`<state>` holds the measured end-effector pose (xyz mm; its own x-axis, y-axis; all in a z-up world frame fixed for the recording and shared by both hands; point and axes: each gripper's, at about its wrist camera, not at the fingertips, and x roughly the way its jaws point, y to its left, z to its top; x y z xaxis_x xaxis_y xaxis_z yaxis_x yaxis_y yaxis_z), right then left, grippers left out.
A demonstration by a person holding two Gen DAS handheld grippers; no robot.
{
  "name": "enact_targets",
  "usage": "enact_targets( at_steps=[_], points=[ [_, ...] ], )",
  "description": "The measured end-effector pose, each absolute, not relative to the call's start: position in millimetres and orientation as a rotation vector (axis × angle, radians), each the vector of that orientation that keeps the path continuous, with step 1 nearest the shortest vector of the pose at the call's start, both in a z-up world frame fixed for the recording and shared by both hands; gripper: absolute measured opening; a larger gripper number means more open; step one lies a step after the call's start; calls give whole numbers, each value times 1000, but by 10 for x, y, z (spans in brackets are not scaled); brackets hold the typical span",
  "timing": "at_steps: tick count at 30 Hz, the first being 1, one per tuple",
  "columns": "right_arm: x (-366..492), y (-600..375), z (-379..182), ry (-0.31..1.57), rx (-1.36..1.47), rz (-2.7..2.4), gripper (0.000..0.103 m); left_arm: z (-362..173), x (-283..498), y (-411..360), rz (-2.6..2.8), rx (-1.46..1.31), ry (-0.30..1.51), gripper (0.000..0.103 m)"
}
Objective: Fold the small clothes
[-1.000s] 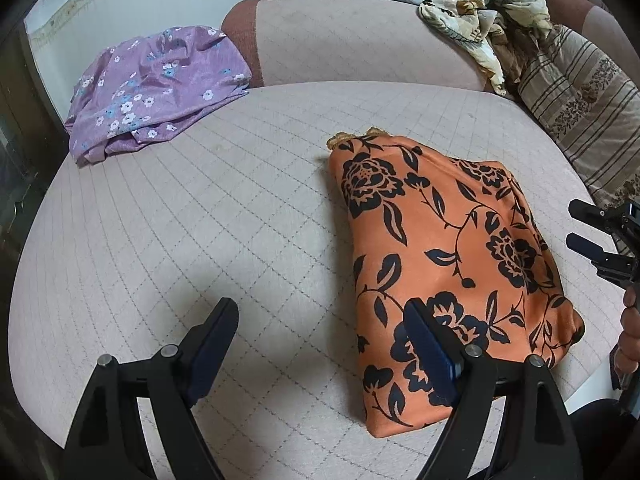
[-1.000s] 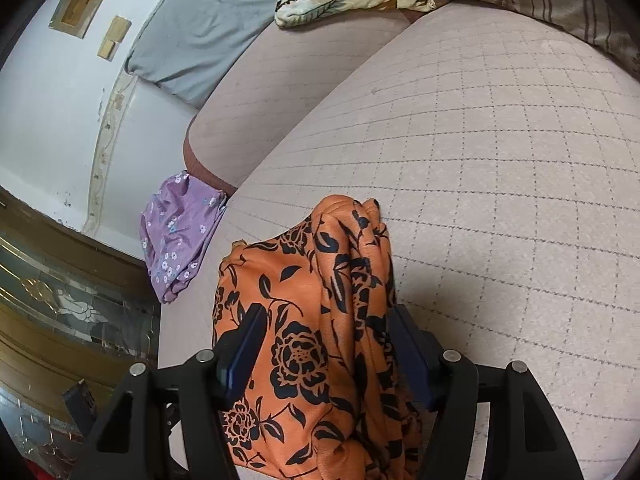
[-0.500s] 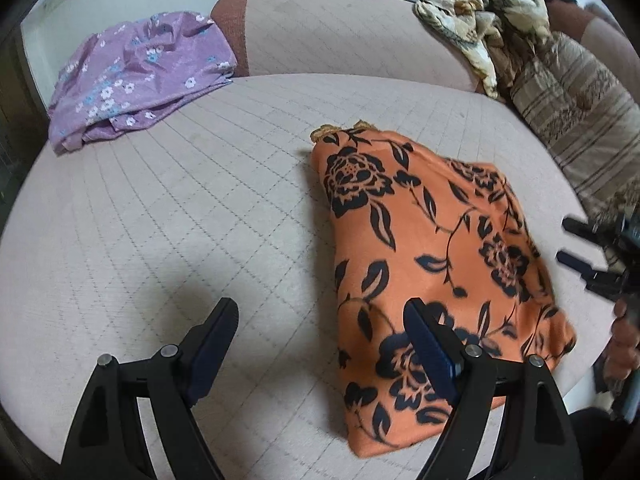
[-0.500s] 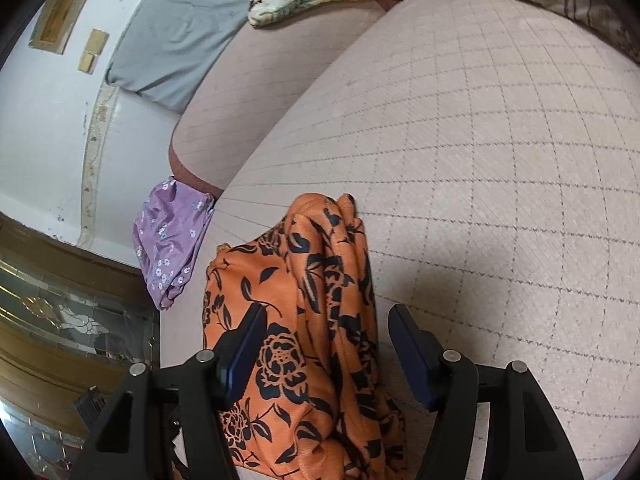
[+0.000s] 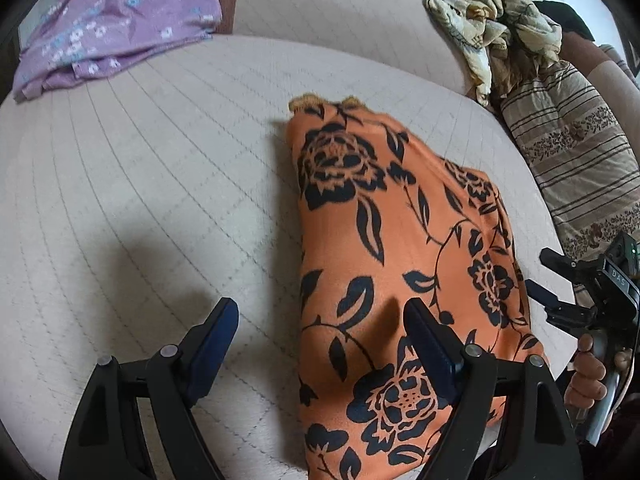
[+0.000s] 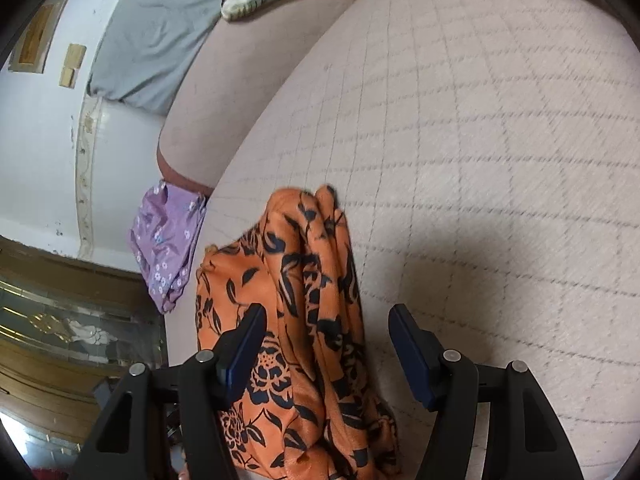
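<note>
Orange floral garment (image 5: 400, 264) folded on quilted cushion (image 5: 160, 200), left gripper (image 5: 320, 344) and right gripper (image 6: 324, 340) hovering over its near end, jaws apart, purple garment (image 5: 112, 24) well beyond it

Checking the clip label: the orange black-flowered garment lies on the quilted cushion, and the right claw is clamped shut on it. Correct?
Not quite. The right claw is open above the orange black-flowered garment, as the right wrist view shows. It does lie on the quilted cushion.

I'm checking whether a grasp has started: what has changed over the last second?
Both tongs, left and right, sank closer over the orange floral garment. Neither closed or took hold. The garment, the purple one and the cushion stayed put.
</note>
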<state>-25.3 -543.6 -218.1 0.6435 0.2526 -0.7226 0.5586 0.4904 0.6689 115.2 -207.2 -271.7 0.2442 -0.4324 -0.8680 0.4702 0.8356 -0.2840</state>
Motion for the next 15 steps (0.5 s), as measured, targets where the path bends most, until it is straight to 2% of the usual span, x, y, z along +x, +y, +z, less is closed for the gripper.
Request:
enact_targets(
  at_steps=[9,15],
  points=[
    [91,-5194,-2470,1031,1025,-174,68,-2865,1148,-2085,-654,19,1206,85],
    [194,-5108,-2535,1013,1004,-146,69,-2810,1092,-2198,-608,110,1150,85]
  ],
)
